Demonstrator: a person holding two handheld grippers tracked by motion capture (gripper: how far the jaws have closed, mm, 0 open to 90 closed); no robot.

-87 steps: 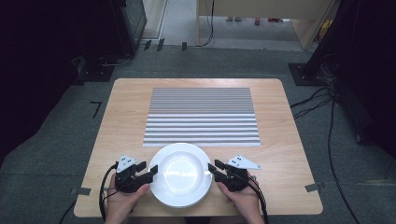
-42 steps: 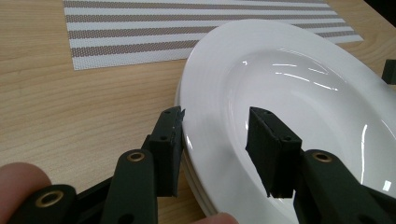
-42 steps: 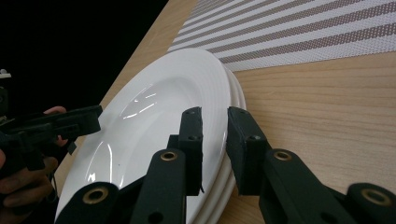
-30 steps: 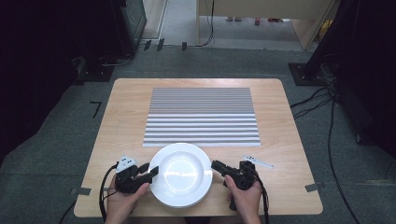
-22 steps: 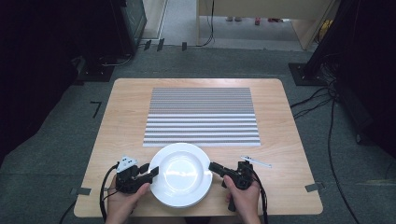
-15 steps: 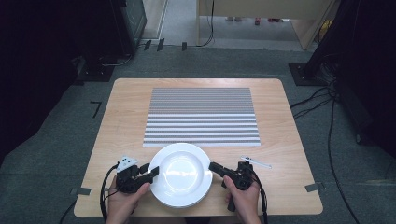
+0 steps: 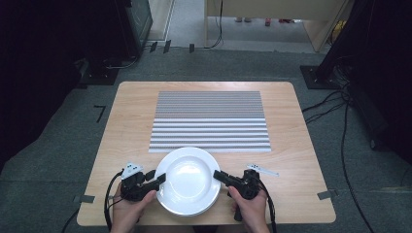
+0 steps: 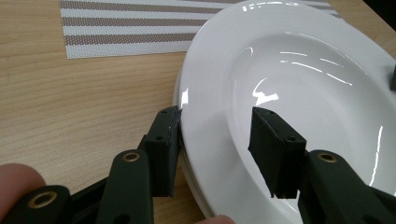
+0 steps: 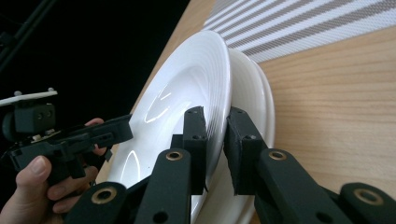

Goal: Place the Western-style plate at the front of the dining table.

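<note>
Two white plates sit stacked near the table's front edge; the top plate [image 7: 188, 180] is glossy and deep. My right gripper [image 7: 217, 174] is at its right rim, and in the right gripper view my right gripper [image 9: 215, 114] is shut on the top plate [image 9: 187, 79], with the lower plate [image 9: 254, 84] just behind. My left gripper [image 7: 158, 177] is at the left rim. In the left gripper view my left gripper [image 8: 215, 121] is open and straddles the rim of the top plate [image 8: 303, 70], one jaw outside it, one over the bowl.
A grey-and-white striped placemat [image 7: 210, 121] lies flat on the wooden table [image 7: 301, 145] just beyond the plates. Dark stands and cables surround the table on the carpet.
My right gripper has rolled onto its side and slid in over the top plate's right rim. The left gripper and the plates have barely moved.
</note>
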